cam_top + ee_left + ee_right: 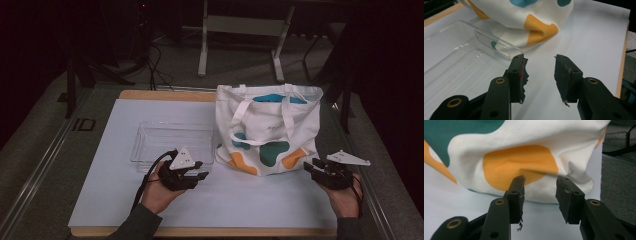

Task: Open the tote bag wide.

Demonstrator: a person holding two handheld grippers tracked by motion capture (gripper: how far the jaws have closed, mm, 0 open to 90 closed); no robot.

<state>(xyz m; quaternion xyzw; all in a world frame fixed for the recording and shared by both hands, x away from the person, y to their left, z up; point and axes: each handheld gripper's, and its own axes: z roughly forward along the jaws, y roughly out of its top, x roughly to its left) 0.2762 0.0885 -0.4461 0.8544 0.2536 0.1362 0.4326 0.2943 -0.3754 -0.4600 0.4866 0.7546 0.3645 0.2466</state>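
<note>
A white tote bag [270,127] with teal and orange blobs stands upright on the white table sheet [250,200], its handles drooping over its front. Left of it lies a clear plastic tray [172,142]. My left gripper [200,170] hovers in front of the tray's near right corner, jaws apart with nothing between them; in the left gripper view [539,77] the tray [461,57] and the bag's orange corner [540,30] lie ahead. My right gripper [311,165] floats off the bag's lower right corner, open and empty. Its own view [540,195] faces an orange patch [519,165] on the bag.
The table sheet rests on a wooden board whose edge [165,95] shows at the back. Grey floor borders the table on both sides. A metal stand's legs [240,45] and cables [155,65] sit on the floor behind.
</note>
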